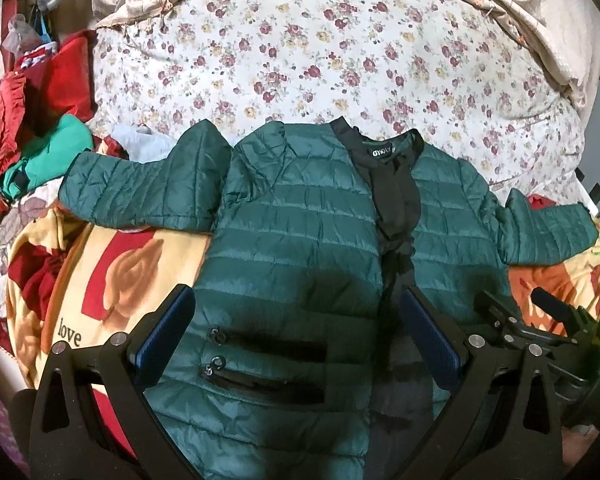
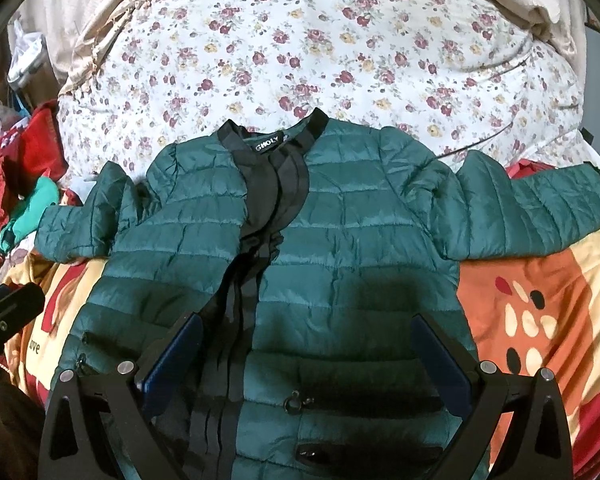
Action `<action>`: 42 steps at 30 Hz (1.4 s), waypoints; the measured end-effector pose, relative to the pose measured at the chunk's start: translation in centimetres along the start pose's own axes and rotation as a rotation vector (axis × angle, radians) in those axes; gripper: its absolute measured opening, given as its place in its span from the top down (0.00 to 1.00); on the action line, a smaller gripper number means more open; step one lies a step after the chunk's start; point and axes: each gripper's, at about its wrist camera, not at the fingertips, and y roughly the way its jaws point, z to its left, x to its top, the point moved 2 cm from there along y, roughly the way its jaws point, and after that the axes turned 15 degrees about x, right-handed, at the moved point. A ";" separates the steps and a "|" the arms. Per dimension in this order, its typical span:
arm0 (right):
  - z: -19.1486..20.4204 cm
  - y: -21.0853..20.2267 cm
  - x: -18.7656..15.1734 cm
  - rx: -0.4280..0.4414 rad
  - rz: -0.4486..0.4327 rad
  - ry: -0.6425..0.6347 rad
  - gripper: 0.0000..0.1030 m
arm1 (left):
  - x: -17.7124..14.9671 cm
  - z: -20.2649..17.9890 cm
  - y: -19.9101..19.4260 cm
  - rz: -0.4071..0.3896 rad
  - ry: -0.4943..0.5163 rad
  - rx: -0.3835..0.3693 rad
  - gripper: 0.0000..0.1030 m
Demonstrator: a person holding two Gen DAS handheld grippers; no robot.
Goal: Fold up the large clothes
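Across a bed, front side up, lies the green jacket (image 1: 296,240), sleeves spread to either side, collar toward the flowered quilt (image 1: 320,52), hem toward the camera. Left of the jacket: a heap of red and green clothes (image 1: 32,120), touching or just beside the left sleeve (image 1: 136,188). Under the jacket's lower half is a printed blanket (image 1: 100,280). Left gripper (image 1: 296,332) hangs over the lower left panel by the pocket zips, jaws spread wide, nothing held. Right gripper (image 2: 306,356) hangs over the lower right panel, jaws likewise spread, empty. Front opening gapes; black lining (image 2: 260,216) shows down the middle. Judged stage: garment laid flat, folding not yet begun. Risks: the shell looks slick and puffy, so a shallow pinch may slip off or catch only the top layer; the open front may bunch when a side is turned in; the left sleeve may drag the heap along. Right sleeve (image 2: 540,208) lies on the blanket, unobstructed.
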 end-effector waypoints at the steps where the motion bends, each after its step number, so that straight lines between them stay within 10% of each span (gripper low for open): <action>1: 0.0 0.1 0.2 -0.003 -0.001 0.000 0.00 | 0.1 0.0 0.0 -0.003 -0.003 0.000 0.01; 42: 0.2 9.6 4.6 0.021 0.026 0.008 0.00 | 4.8 0.7 12.6 0.025 -0.050 0.108 0.01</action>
